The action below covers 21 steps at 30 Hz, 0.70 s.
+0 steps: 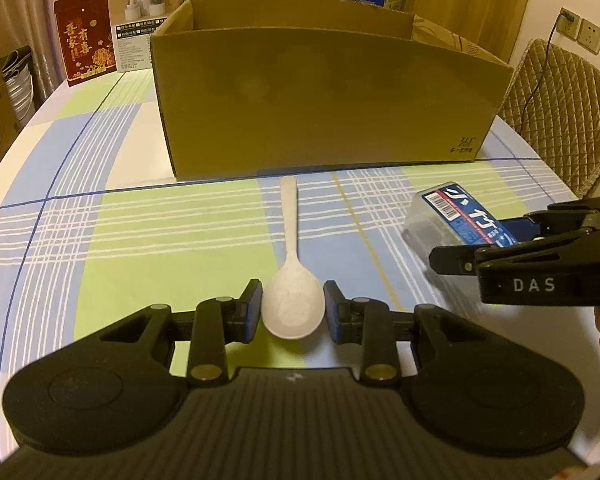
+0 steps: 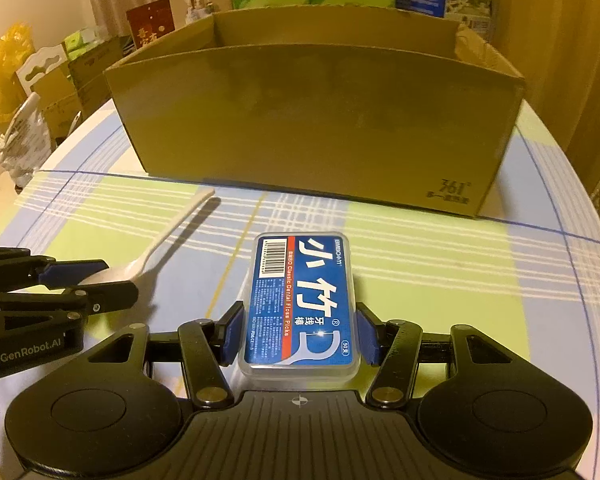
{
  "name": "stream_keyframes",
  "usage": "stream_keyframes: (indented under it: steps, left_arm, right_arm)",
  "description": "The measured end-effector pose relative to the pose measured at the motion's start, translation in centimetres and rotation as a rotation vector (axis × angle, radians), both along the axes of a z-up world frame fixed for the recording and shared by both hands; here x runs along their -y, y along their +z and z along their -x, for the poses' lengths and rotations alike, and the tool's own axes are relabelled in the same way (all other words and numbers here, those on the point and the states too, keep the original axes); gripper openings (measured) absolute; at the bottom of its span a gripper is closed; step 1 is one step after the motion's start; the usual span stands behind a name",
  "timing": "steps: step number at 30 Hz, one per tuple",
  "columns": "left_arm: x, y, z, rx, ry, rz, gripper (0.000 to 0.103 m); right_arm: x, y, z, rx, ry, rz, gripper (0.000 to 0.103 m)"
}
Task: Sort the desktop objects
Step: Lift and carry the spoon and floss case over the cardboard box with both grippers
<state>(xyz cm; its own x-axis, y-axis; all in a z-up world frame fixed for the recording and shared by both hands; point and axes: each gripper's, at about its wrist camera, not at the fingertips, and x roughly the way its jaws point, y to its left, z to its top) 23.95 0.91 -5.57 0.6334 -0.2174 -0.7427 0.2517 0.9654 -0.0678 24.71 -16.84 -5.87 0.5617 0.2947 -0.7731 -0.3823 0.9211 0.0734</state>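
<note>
On the near part of the checked tablecloth, our left gripper clamps the bowl of a pale speckled plastic spoon, its handle pointing far. To its right, our right gripper grips a clear blue-labelled floss-pick box. Beyond both stands an open brown cardboard box.

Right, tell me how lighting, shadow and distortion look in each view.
Left wrist view: dim yellowish light, fisheye bends the brown cardboard box; the right gripper is slightly soft. Right wrist view: the white plastic spoon casts a shadow rightward; glare on the blue-labelled clear floss-pick box.
</note>
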Motion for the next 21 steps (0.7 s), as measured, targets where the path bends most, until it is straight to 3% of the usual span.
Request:
stream_keyframes:
  steps: [21]
  left_arm:
    - [1.4, 4.9, 6.0, 0.018, 0.026, 0.038, 0.027]
  right_arm:
    - [4.0, 6.0, 5.5, 0.054, -0.075, -0.094, 0.053]
